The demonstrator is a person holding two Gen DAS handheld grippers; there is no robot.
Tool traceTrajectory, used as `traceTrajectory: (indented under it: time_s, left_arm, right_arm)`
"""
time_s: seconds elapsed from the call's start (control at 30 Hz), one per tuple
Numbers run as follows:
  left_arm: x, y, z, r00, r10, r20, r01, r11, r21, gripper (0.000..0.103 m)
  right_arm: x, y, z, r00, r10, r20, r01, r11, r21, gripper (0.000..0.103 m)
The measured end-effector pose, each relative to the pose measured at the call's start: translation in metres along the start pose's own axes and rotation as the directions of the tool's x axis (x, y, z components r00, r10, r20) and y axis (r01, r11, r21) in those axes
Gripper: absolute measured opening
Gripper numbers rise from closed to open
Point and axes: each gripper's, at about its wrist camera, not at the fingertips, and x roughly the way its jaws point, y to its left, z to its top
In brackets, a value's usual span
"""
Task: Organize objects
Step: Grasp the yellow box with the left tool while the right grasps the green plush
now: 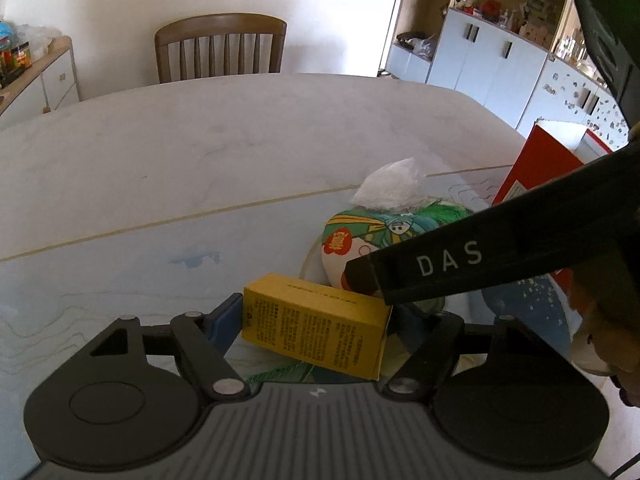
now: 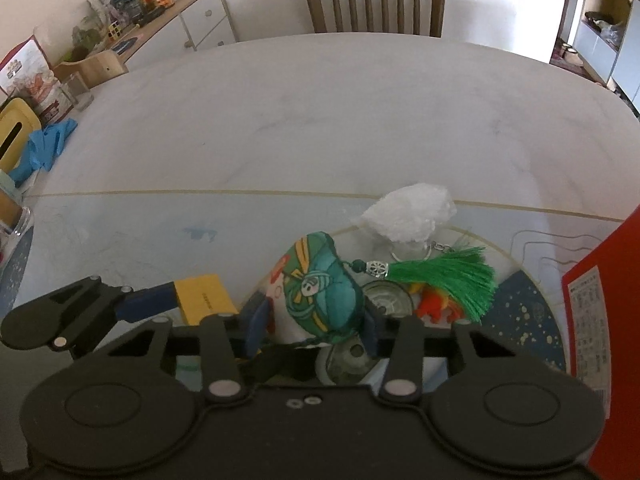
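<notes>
On the far left edge of the desk [image 2: 320, 120], in the right wrist view, blue gloves [image 2: 44, 148] are lying beside a yellow box with a slot [image 2: 12, 128], well apart from the things being sorted.

The left claw [image 1: 316, 316] is gripping a small yellow carton [image 1: 316, 324]: its blue fingers [image 1: 224, 320] are pressing on the carton's two ends, and the carton is sitting tilted between them, near the front edge of the desk [image 1: 240, 140]. In the right wrist view the same carton [image 2: 204, 298] is showing just left of the pouch.

The right claw [image 2: 312, 326] is closing on a stuffed cloth pouch [image 2: 320, 300] printed in green and teal; its fingers [image 2: 260, 328] are pressing the pouch's sides. From the left wrist view the right claw [image 1: 360, 276] is reaching in from the right, its black finger marked DAS crossing in front of the pouch [image 1: 360, 236].

A green tassel [image 2: 444, 280] is trailing from the pouch to the right, lying over a round plate [image 2: 532, 312] with a dark speckled rim. A white fluffy ball [image 2: 408, 212] is resting at the plate's far side, just behind the pouch. A small orange toy [image 2: 432, 308] is lying under the tassel.

At the far right a red box [image 2: 600, 320] is standing upright beside the plate.
</notes>
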Motion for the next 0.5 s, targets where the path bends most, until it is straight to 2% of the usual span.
traceTrajectory:
  time_s: [0.13, 0.5]
  left_arm:
    - [-0.006, 0.000, 0.001, 1.000, 0.000, -0.010, 0.000, 1.000, -0.008, 0.077]
    - [-0.048, -0.010, 0.011, 1.000, 0.003, -0.019, -0.003, 1.000, 0.004, 0.077]
  right_arm:
    - [-0.007, -0.004, 0.000, 1.000, 0.025, 0.005, -0.025, 0.999, 0.021, 0.036]
    - [-0.054, -0.012, -0.007, 0.994, 0.069, 0.083, -0.073, 0.996, 0.048, 0.033]
